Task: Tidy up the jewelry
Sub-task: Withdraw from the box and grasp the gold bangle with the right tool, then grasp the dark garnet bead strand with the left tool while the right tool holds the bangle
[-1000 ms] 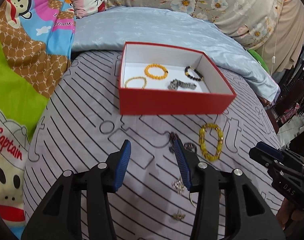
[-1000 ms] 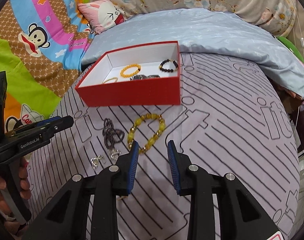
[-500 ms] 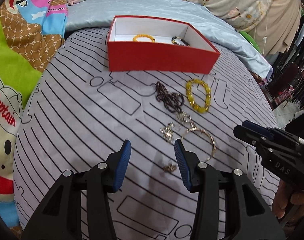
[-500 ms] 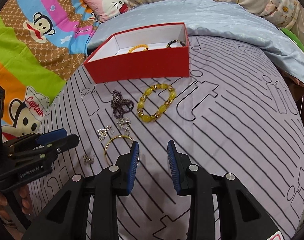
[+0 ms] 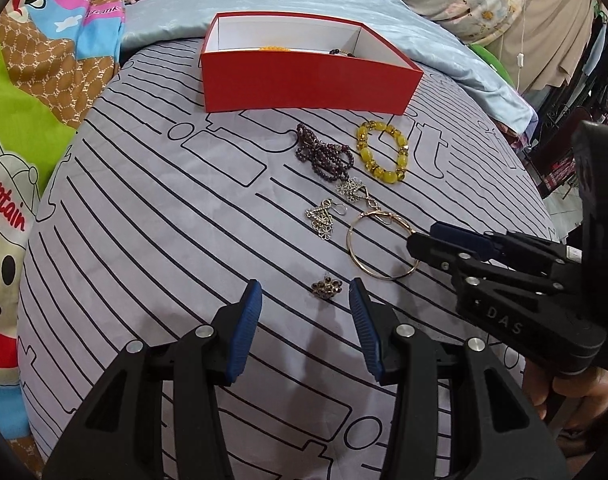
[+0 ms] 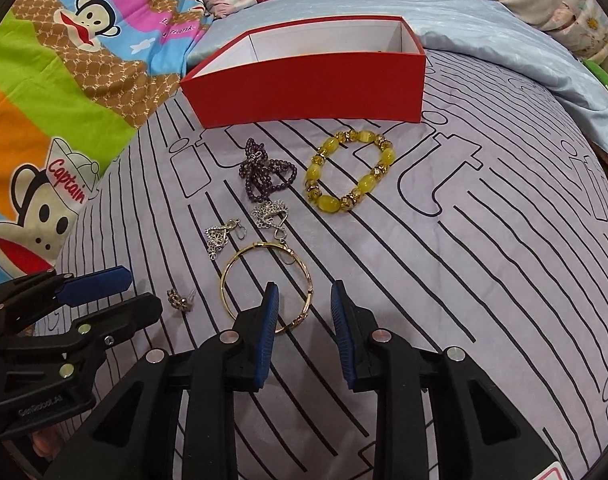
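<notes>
Partly done: some beads already in the red box (image 5: pixel 308 80), six pieces left on the bedspread (image 5: pixel 151 248), left gripper (image 5: pixel 304 300) half-open and empty around the small earring (image 5: pixel 326 289), right gripper (image 6: pixel 304 304) closing, empty, over the gold bangle (image 6: pixel 239 264).

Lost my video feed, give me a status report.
Left tongs open, small brooch between the tips. Right tongs closing, empty, astride gold bangle rim. Red box ahead, path clear.

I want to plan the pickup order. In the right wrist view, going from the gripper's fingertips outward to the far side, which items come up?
gold bangle → silver earrings → dark bead strand → red box
</notes>
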Demonstrator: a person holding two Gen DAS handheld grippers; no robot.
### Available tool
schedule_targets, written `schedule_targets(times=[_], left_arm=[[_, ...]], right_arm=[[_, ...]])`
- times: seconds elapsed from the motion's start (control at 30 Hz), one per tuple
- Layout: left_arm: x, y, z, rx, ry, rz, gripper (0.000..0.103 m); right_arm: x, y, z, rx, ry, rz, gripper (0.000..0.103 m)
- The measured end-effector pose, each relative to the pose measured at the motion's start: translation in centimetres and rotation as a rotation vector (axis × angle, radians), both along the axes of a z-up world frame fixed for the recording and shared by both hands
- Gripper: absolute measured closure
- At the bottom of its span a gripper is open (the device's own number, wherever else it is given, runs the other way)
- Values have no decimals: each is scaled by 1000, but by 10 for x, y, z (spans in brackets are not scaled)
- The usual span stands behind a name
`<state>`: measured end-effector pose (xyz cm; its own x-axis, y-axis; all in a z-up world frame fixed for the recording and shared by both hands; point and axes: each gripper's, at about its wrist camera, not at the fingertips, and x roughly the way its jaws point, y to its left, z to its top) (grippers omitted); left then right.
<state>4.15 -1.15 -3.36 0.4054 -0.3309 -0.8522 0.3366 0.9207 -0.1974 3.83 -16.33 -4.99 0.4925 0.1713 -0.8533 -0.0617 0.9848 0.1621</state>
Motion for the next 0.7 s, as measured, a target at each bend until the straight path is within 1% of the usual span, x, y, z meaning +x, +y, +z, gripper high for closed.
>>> schedule_targets(times=[0.13, 0.3, 0.37, 0.4, 0.43, 0.7], left_arm=[[-1, -3, -1, 2, 3, -13, 59], [0, -5, -5, 7, 14, -19, 59], [1, -6, -6, 6, 17, -18, 59], [1, -6, -6, 7, 18, -15, 59], [2, -6, -6, 7, 19, -12, 59], [17, -3, -2, -21, 17, 24, 59]], right_arm=[[4, 0, -4, -9, 1, -2, 79], [8, 3, -6, -21, -3, 8, 89], [10, 3, -6, -28, -5, 10, 95], [10, 3, -7, -32, -4, 10, 99], [11, 3, -7, -31, -3, 12, 100], [3, -9, -3, -1, -2, -17, 100]])
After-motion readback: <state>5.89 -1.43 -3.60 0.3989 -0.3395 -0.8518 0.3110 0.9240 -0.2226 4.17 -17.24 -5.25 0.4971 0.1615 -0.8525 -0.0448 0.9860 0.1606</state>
